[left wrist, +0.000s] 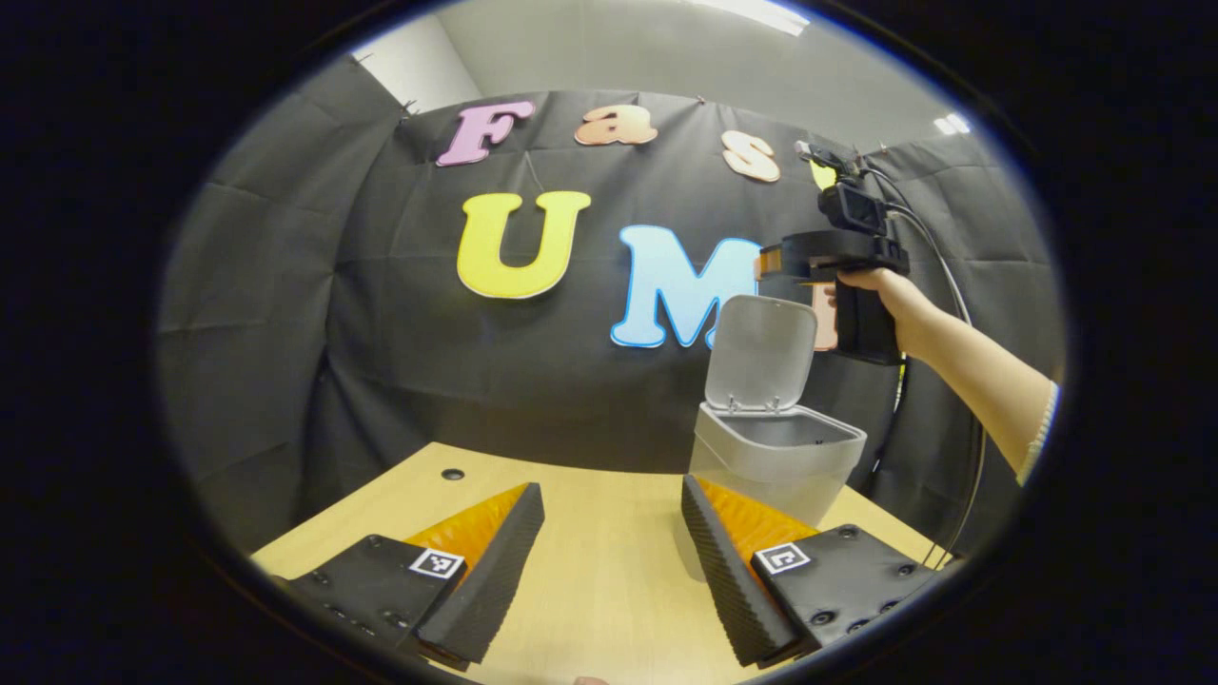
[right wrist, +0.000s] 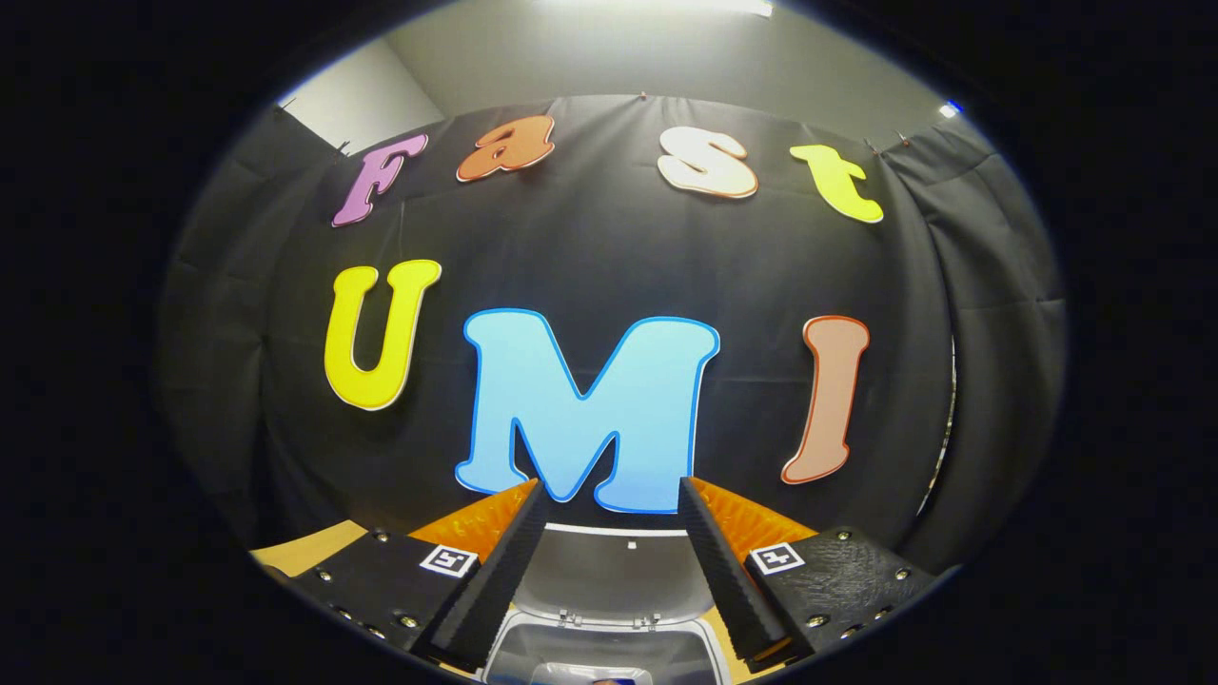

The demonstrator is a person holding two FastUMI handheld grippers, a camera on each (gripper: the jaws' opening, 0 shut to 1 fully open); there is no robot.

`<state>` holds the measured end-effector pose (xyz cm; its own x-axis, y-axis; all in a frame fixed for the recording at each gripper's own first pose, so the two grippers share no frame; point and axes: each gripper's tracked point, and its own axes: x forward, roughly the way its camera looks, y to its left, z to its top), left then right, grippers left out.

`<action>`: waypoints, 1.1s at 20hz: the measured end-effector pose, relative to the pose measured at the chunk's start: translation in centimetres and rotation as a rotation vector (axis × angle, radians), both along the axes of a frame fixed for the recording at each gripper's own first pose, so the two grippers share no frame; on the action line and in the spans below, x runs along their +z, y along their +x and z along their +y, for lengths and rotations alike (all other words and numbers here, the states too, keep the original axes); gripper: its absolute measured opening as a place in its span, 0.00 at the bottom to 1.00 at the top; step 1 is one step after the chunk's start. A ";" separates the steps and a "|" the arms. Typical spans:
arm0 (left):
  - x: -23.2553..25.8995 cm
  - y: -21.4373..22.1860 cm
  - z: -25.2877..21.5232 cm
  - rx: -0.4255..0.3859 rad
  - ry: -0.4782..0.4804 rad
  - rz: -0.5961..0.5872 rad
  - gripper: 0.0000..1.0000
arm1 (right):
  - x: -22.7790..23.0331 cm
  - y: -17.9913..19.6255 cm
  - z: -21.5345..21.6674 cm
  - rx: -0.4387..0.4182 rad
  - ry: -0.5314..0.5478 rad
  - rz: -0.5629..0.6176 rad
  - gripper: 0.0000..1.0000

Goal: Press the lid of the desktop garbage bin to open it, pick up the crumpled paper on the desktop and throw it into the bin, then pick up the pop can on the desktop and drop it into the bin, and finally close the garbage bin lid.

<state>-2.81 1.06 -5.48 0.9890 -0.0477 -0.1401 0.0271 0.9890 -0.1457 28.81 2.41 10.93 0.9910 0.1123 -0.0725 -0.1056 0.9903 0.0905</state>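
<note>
Left gripper view: the smooth grey plastic garbage bin (left wrist: pixel 775 457) stands on the pale wood desktop (left wrist: pixel 590 571), its rounded lid (left wrist: pixel 761 354) upright. Left gripper (left wrist: pixel 609 561) is spread, empty, ridged pads (left wrist: pixel 718 557) bare. Right gripper (right wrist: pixel 609 561) hangs above the bin (right wrist: pixel 609 656), spread, holding nothing.

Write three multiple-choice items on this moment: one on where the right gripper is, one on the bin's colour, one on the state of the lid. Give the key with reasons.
1. Where is the right gripper?
A. Resting on the table
B. Held above the open garbage bin
C. Down inside the bin

2. What colour is the bin?
A. Light grey
B. Red
C. Green

3. How does the lid stand?
A. Shut flat
C. Lying on the table
B. Raised upright on its hinge

Key: 1 B, the left gripper view shows it in a hand above the lid; 2 A, body and lid are pale grey; 3 B, the lid stands up behind the open mouth.
</note>
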 end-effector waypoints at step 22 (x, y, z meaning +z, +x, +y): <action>-0.2 -1.3 -2.1 -0.024 -0.008 -0.007 0.96 | -4.2 -4.2 -1.0 0.007 0.069 0.113 0.89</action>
<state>-4.12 -1.02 -5.65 0.9886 -0.0725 -0.1322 0.0518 0.9868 -0.1537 24.56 1.44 6.69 0.9762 0.1278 -0.1754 -0.0978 0.9805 0.1704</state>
